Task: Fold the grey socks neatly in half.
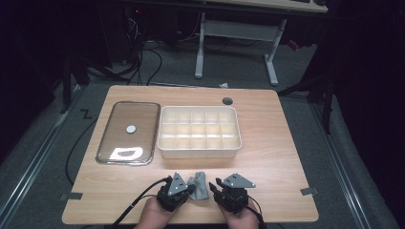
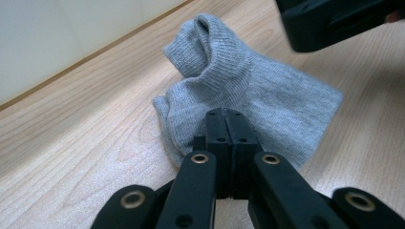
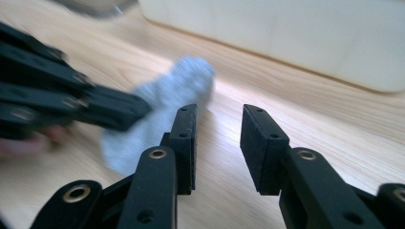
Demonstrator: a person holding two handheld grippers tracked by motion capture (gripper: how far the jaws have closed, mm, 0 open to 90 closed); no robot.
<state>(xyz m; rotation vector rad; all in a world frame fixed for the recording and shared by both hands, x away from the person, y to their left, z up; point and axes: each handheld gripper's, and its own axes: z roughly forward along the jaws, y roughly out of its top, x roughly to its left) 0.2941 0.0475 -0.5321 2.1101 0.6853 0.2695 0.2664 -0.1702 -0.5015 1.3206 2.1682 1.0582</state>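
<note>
A small grey knitted sock (image 1: 199, 186) is seen crumpled on the light wooden table (image 1: 267, 143), near its front edge, between the two grippers and well in front of the cream plastic organiser tray (image 1: 199, 149) with its grid of compartments. In the left gripper view the sock (image 2: 248, 90) is shown bunched, with its ribbed cuff raised towards the tray and its flatter part spread on the wood.

The left gripper (image 1: 191, 190) is held at the sock's left side. Its jaws are seen pressed together in the left gripper view (image 2: 225, 124), and the near edge of the grey knit appears to be pinched between the pads, though the contact itself is hidden by the jaws.

The right gripper (image 1: 215, 185) is held just to the right of the sock. In the right gripper view (image 3: 218, 143) its jaws are parted at a middling width, with bare wood visible between the pads and nothing held; the sock (image 3: 162, 114) is seen blurred just beside the left-hand pad, outside the gap.

A flat transparent lid with a metal-coloured rim (image 1: 128, 132) is laid to the left of the tray, just beside it. A small round grey disc (image 1: 131, 128) is seen on the middle of the lid.
</note>
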